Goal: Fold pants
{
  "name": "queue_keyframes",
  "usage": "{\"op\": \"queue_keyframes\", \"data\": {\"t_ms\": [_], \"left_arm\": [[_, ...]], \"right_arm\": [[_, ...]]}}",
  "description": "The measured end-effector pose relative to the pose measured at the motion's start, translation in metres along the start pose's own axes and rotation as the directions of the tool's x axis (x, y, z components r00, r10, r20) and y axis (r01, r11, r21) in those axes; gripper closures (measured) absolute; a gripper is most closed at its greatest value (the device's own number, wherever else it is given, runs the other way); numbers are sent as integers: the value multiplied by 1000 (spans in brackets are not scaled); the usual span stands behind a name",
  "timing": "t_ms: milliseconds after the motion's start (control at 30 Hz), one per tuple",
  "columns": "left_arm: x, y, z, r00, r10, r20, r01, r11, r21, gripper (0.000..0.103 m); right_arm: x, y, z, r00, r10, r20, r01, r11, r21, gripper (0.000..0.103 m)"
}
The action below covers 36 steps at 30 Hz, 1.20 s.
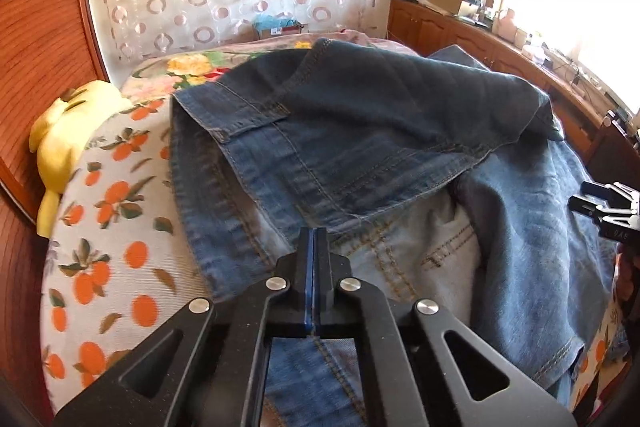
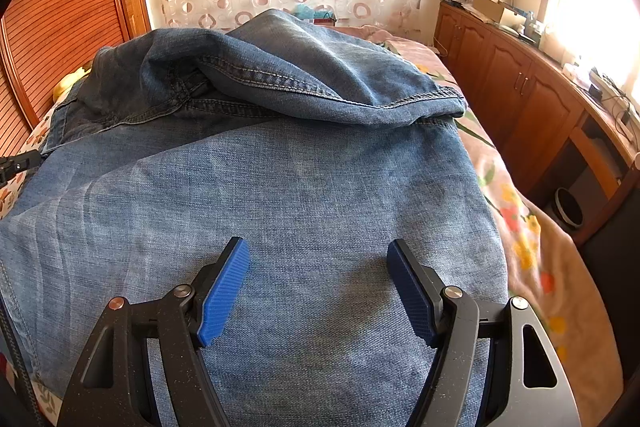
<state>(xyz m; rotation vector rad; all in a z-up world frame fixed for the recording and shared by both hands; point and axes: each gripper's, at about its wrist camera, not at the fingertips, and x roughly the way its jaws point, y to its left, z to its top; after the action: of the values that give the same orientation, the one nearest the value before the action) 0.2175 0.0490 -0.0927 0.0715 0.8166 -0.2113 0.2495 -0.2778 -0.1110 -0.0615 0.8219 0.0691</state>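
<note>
Left gripper (image 1: 316, 233) fingers fully closed at the jeans (image 1: 360, 147), grip unclear; right gripper (image 2: 318, 255) fingers wide, empty above them; lifting may drop the denim.

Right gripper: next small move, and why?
Probably lower and close the right gripper on the denim beneath it. Its jaws stand open above the jeans, gripping nothing, while the left gripper is shut at a fold edge; whether it pinches cloth is unclear.

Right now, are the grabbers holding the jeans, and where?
The left gripper is shut at the jeans' near fold; a pinch cannot be told. The right gripper is open, holding nothing.
</note>
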Motion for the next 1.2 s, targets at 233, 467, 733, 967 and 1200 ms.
{"op": "queue_keyframes", "data": {"t_ms": [233, 467, 733, 967, 1200], "left_arm": [[-5, 30, -4, 1000, -11, -4, 11, 997, -75, 102], [14, 41, 18, 998, -61, 5, 61, 990, -129, 65], [46, 48, 38, 996, -90, -26, 86, 987, -135, 59], [50, 50, 42, 987, -158, -7, 156, 979, -131, 78], [27, 54, 43, 988, -147, 39, 151, 982, -117, 100]], "right_arm": [[0, 1, 0, 1000, -2, 0, 2, 1000, 1, 29], [0, 2, -1, 1000, -4, 1, 4, 1000, 2, 29], [-2, 4, 0, 1000, 6, 0, -6, 1000, -17, 29], [-9, 19, 19, 998, 51, 39, -48, 997, -68, 29], [-6, 47, 34, 994, 88, 56, -80, 988, -135, 29]]}}
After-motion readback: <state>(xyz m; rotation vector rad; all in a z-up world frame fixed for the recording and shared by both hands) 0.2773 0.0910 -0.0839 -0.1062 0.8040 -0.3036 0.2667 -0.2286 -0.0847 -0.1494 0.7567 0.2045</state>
